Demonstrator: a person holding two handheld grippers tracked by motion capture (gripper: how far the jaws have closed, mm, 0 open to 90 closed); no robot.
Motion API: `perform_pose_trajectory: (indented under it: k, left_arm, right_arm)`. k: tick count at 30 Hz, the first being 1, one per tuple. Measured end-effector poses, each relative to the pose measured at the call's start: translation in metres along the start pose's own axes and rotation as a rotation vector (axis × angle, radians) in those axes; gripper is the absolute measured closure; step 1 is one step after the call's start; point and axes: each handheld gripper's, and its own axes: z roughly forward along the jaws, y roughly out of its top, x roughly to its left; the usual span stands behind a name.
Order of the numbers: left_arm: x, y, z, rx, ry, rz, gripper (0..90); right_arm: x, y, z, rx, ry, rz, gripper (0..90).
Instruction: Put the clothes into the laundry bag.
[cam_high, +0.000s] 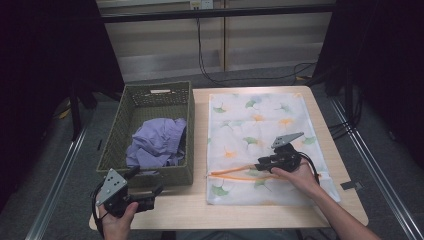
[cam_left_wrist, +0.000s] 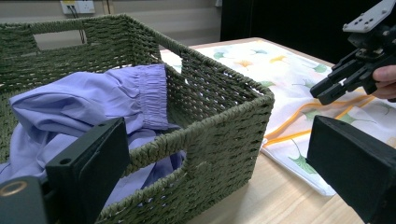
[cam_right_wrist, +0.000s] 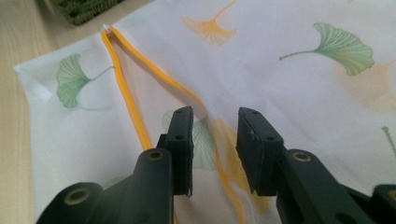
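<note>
A white mesh bag (cam_high: 260, 120) printed with green and orange leaves lies flat on the right half of the table. Its orange zipper (cam_high: 232, 173) near the front edge gapes a little. My right gripper (cam_high: 260, 164) hovers low over that zipper, jaws apart; in the right gripper view (cam_right_wrist: 215, 121) the upper orange zipper edge (cam_right_wrist: 159, 77) runs between the pads, which do not press on it. My left gripper (cam_high: 145, 182) stands open at the front left corner, just outside the green woven basket (cam_high: 192, 130), which holds a purple garment (cam_high: 155, 140). The left gripper view shows its wide jaws (cam_left_wrist: 219, 140) framing the basket's corner (cam_left_wrist: 224, 107).
The basket stands along the bag's left side, taking up the table's left half. A strip of bare wooden table (cam_high: 225, 212) runs along the front edge. Metal rails and cables lie on the floor around the table.
</note>
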Motion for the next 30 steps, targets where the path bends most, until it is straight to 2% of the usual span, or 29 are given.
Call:
perform_pose_trajectory:
  k: [2,3,5,6,8,9,11,14,15,16,17,20,21,22,24,27,29,30]
  left_arm:
    - [0.000,-0.001,0.001,0.021,0.009,0.005,5.7]
    - [0.000,-0.001,0.001,0.021,0.009,0.005,5.6]
    - [0.001,-0.001,0.001,0.024,0.007,0.000,5.6]
    - [0.001,-0.001,0.001,0.024,0.007,0.000,5.7]
    - [0.001,0.000,0.001,0.021,0.014,0.012,5.7]
    - [0.001,0.000,0.001,0.020,0.002,0.004,5.7]
    - [0.001,0.000,0.001,0.023,0.005,0.006,5.7]
    - [0.002,0.000,0.001,0.019,0.000,0.019,5.6]
    - [0.002,0.000,0.001,0.019,0.000,0.019,5.6]
    - [0.001,0.001,0.001,0.016,0.000,0.017,5.6]
    - [0.002,0.001,0.001,0.012,-0.004,0.011,5.6]
    - [0.002,0.001,0.001,0.020,0.001,0.021,5.6]
    - [0.002,0.001,0.001,0.020,0.001,0.021,5.7]
    - [0.002,0.001,0.001,0.020,0.003,0.024,5.7]
    - [0.002,0.001,0.001,0.019,0.004,0.022,5.7]
    - [0.002,0.001,0.002,0.024,0.014,0.029,5.6]
    - [0.003,0.000,0.003,0.026,0.005,0.013,5.6]
    - [0.004,0.001,0.003,0.025,0.012,0.018,5.6]
  right_arm:
    - [-0.002,-0.002,0.006,0.020,-0.023,-0.001,65.2]
    - [-0.002,-0.002,0.006,0.020,-0.023,-0.001,65.2]
    - [-0.002,-0.005,0.011,0.042,-0.054,0.002,63.4]
    - [-0.002,-0.006,0.012,0.026,-0.050,-0.004,62.8]
    - [-0.002,-0.006,0.012,0.030,-0.057,-0.005,61.7]
    - [0.000,-0.007,0.012,0.020,-0.057,-0.010,59.8]
    - [0.000,-0.007,0.013,0.022,-0.061,-0.021,59.9]
    - [0.002,-0.009,0.012,0.017,-0.076,-0.048,63.5]
    - [0.002,-0.009,0.012,0.017,-0.076,-0.048,63.5]
    - [-0.003,-0.013,0.011,-0.015,-0.068,-0.029,71.7]
    - [-0.003,-0.013,0.011,-0.015,-0.068,-0.029,71.7]
    - [0.001,-0.012,0.012,0.000,-0.105,-0.084,74.5]
    - [0.001,-0.012,0.012,0.000,-0.105,-0.084,74.5]
    - [0.003,-0.011,0.013,-0.001,-0.127,-0.084,77.8]
    - [0.003,-0.011,0.013,-0.001,-0.127,-0.083,79.1]
    - [-0.002,-0.011,0.012,-0.004,-0.134,-0.039,88.7]
    - [-0.003,-0.010,0.012,0.004,-0.133,-0.027,89.2]
    - [-0.003,-0.010,0.012,0.003,-0.132,-0.028,89.3]
